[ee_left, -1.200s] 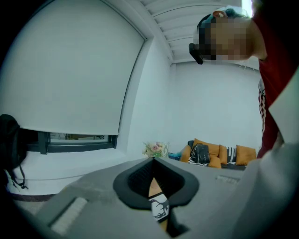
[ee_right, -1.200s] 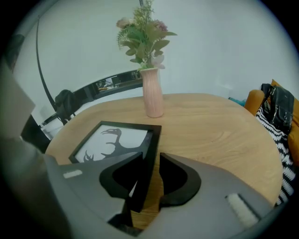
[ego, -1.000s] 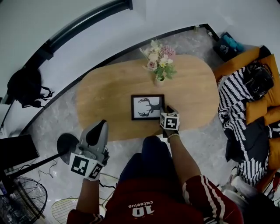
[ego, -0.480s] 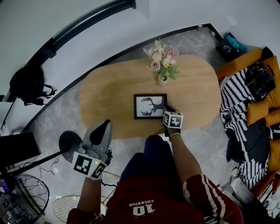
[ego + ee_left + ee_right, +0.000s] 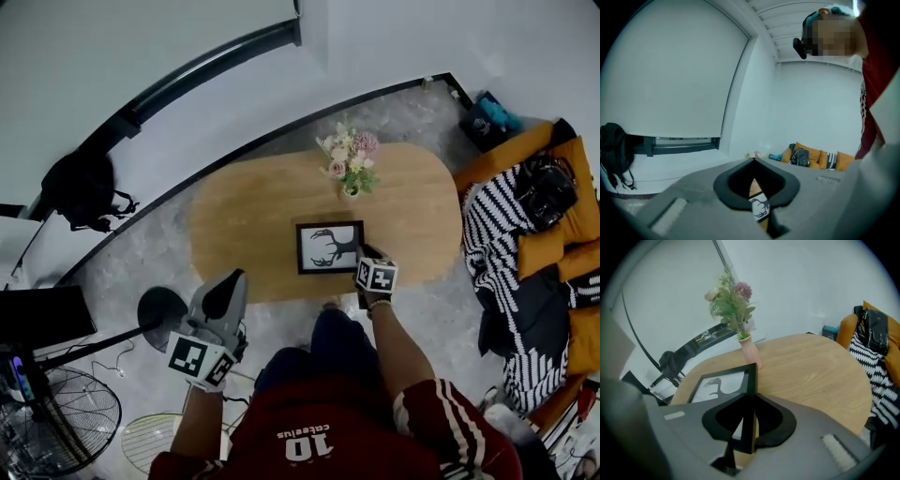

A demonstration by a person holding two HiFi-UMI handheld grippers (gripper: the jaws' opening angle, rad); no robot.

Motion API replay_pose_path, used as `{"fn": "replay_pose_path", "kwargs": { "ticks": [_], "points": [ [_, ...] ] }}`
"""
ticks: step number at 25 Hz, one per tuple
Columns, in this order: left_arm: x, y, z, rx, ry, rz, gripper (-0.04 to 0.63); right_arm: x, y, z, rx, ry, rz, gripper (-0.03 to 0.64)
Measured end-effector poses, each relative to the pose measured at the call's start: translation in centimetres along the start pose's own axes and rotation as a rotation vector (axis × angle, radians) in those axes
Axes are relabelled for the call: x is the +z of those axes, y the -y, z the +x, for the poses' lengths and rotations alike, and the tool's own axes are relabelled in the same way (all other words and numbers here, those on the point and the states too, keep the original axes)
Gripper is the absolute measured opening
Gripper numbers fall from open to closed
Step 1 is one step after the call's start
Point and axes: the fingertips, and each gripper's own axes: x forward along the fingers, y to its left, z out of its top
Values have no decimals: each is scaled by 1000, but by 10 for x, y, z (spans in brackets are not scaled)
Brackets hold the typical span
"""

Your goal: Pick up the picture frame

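Observation:
The picture frame (image 5: 330, 247), black-edged with an antler print, is at the near middle of the oval wooden table (image 5: 244, 225). My right gripper (image 5: 364, 251) is shut on the frame's right edge. In the right gripper view the black edge of the frame (image 5: 723, 383) stands between the jaws of that gripper (image 5: 749, 401), which have just been closing on it. The held edge looks tilted up; whether the far side rests on the table I cannot tell. My left gripper (image 5: 234, 277) hangs off the table's near left, over the floor. Its jaws meet at the tip (image 5: 753, 161) with nothing between them.
A pink vase of flowers (image 5: 349, 169) stands just behind the frame. A sofa with orange cushions and a striped blanket (image 5: 525, 216) is on the right. On the left floor are a black bag (image 5: 84, 192), a round black stand base (image 5: 161, 305) and a fan (image 5: 66, 422).
The head view has pulled back, so the table looks smaller. The right gripper stays on the frame's right edge, with its marker cube now sitting higher against it. The left gripper has risen slightly.

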Motion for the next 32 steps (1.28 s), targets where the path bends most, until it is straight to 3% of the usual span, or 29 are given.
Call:
{"fn": "replay_pose_path", "kwargs": {
  "ticks": [7,14,21,32],
  "points": [
    [71,11,-28,15,25,-8,3,43,-22,-82,15,11,-20,63],
    [124,20,-57,7,112,1,2,84,-44,-159,44,94,53,63],
    [137,25,-100,6,146,27,3,129,-83,-245,117,257,104,63],
    [165,62,-153,-10,221,71,3,173,-164,-390,349,450,83,63]
  ]
}}
